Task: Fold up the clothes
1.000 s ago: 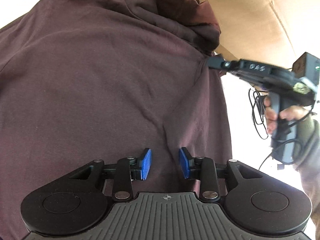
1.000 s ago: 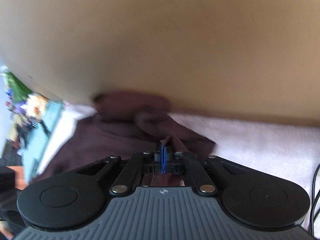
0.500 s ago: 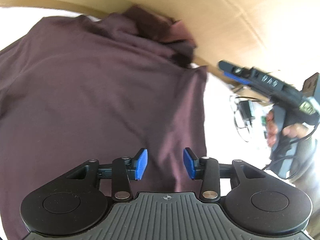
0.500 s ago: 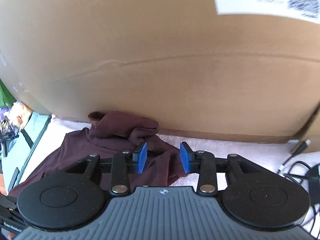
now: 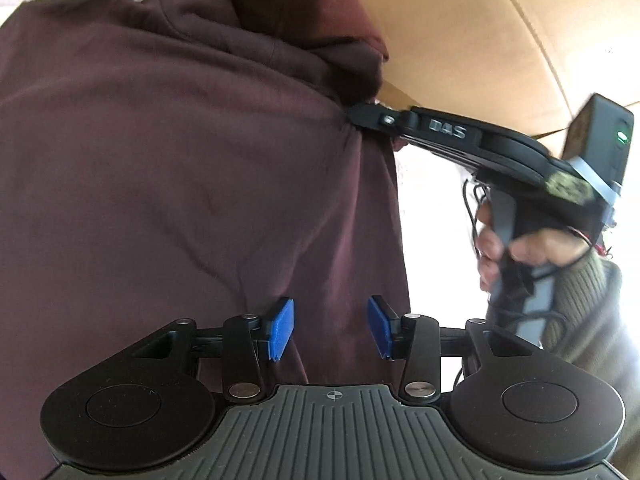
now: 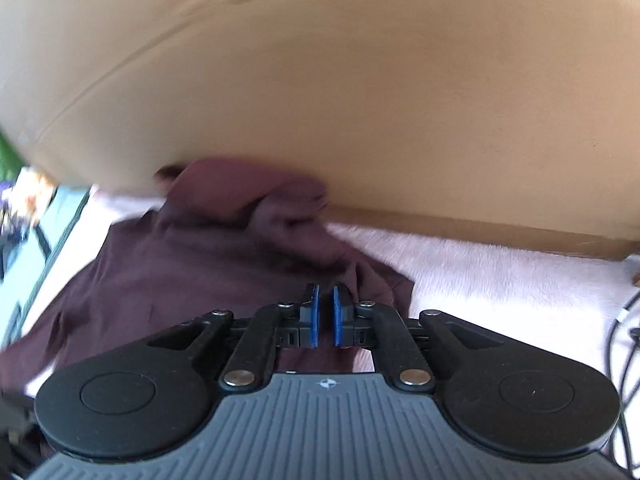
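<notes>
A dark maroon hooded garment [image 5: 180,180] lies spread on a pale fleecy surface [image 6: 500,280], its hood [image 5: 304,28] bunched against a cardboard box. My left gripper [image 5: 330,328] hovers open over the garment's right side edge, with cloth below the blue pads but not pinched. My right gripper [image 5: 352,114], held by a hand [image 5: 520,248], has its tip at the shoulder seam beside the hood, where the cloth puckers. In the right wrist view the right gripper [image 6: 325,304] has its pads nearly together on the maroon garment [image 6: 200,272].
A large cardboard box [image 6: 320,100] stands as a wall right behind the hood and fills the far side, seen again as the cardboard box [image 5: 460,40]. Black cables [image 6: 624,340] lie on the fleecy surface at the right. Colourful clutter shows at the far left edge.
Half a second ago the right gripper was open and drawn back from the garment; now it is back at the shoulder beside the hood with its pads shut. The left gripper's jaws stand slightly wider.
</notes>
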A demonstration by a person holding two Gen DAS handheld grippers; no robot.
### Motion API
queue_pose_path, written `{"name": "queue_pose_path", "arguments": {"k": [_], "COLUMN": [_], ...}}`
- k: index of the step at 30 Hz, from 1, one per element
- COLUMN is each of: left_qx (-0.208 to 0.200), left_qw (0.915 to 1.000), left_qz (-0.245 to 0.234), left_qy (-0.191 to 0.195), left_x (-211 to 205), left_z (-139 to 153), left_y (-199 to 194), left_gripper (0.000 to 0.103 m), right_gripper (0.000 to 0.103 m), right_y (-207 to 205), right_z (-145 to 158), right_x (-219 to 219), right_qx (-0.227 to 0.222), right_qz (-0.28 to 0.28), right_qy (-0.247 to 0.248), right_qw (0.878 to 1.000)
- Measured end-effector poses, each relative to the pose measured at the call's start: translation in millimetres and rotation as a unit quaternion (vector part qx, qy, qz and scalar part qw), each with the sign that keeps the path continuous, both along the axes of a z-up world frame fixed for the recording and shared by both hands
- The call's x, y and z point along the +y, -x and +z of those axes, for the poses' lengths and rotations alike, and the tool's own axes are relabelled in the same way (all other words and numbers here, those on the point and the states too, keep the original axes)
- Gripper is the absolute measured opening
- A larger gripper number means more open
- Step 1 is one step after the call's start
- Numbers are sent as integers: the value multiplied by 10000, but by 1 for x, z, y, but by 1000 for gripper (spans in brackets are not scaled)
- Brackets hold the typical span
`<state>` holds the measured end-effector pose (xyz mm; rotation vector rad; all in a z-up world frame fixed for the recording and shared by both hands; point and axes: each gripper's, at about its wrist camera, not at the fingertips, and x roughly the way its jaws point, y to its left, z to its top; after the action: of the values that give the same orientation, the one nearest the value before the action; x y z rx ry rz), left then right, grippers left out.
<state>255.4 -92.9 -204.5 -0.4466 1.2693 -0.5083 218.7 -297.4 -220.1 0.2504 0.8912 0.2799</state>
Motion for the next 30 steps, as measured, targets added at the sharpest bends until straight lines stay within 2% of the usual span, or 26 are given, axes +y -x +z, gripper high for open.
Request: {"name": "queue_pose_path", "arguments": {"k": [4,6,9,13,18,20,26,30], "left_qx": [149,157,29,-114,-129,-122,-82,-29], "left_qw": [9998,9995,9990,9989,9987,9968,9900,9881], "left_qz": [81,214,407,332,-364,-739,-1400,-1536], "left_qy": [141,179,189,299,324,272,164,36], "left_x": [7,15,31,43,26,13,-14,-22], "left_z": [0,6,21,39,44,41,31,20], "left_y": [-7,-10,-18,-30,-28,-24,-16,-21], "left_gripper": [57,59,71,73,75,75,75,75], "right_gripper": [5,10,14,29,40,41,42,42], "right_y": [-16,-17,5,60,147,179,262,300], "right_z": [-7,-2,24,55,69,68,47,33], "right_x": [4,4,0,-8,-17,-10,18,38], "right_qx": [33,30,-229,-420,-269,-130,617,994], "right_qz": [-57,-96,-32,124,-140,-268,-580,-856], "right_qy": [62,52,-63,-127,-422,-446,-589,-761], "right_qw": [10000,9999,9997,9990,9986,9986,9947,9884]}}
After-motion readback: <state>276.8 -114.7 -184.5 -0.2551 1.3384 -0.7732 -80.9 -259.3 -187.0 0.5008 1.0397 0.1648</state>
